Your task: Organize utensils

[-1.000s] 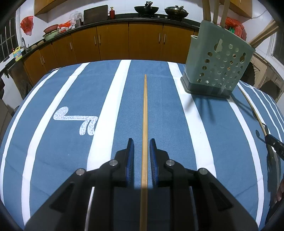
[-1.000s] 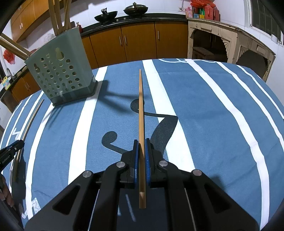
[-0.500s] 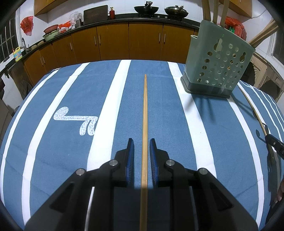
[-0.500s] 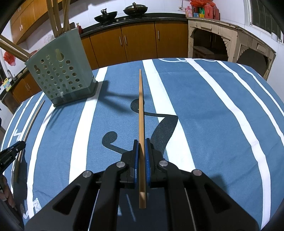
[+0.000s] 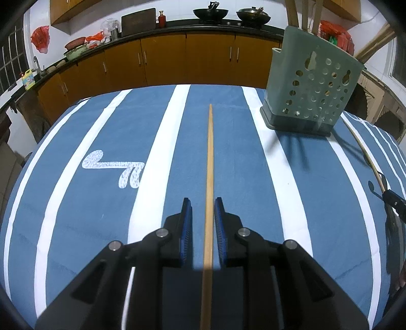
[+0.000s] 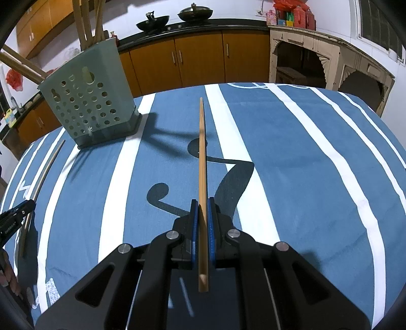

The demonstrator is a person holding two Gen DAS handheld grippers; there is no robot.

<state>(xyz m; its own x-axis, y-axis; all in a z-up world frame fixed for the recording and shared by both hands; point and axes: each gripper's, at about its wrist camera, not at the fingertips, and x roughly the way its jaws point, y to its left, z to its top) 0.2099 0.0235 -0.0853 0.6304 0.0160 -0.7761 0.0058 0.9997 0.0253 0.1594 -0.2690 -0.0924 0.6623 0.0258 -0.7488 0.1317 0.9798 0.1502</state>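
On striped blue tablecloth (image 5: 101, 132), chopstick (image 5: 209, 162), kitchen cabinets (image 5: 165, 58)

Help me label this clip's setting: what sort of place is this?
Most likely a home kitchen: two woks sit on a dark counter over orange cupboards, and a utensil holder stands on a striped tablecloth.

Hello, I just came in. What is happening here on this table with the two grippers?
A person is sorting chopsticks into the green holder on the striped tablecloth. The right gripper has its jaws shut on one chopstick, lifted over the cloth. The left gripper has open jaws on either side of a second chopstick, which lies flat and is not yet gripped. Several utensils already stand in the holder.
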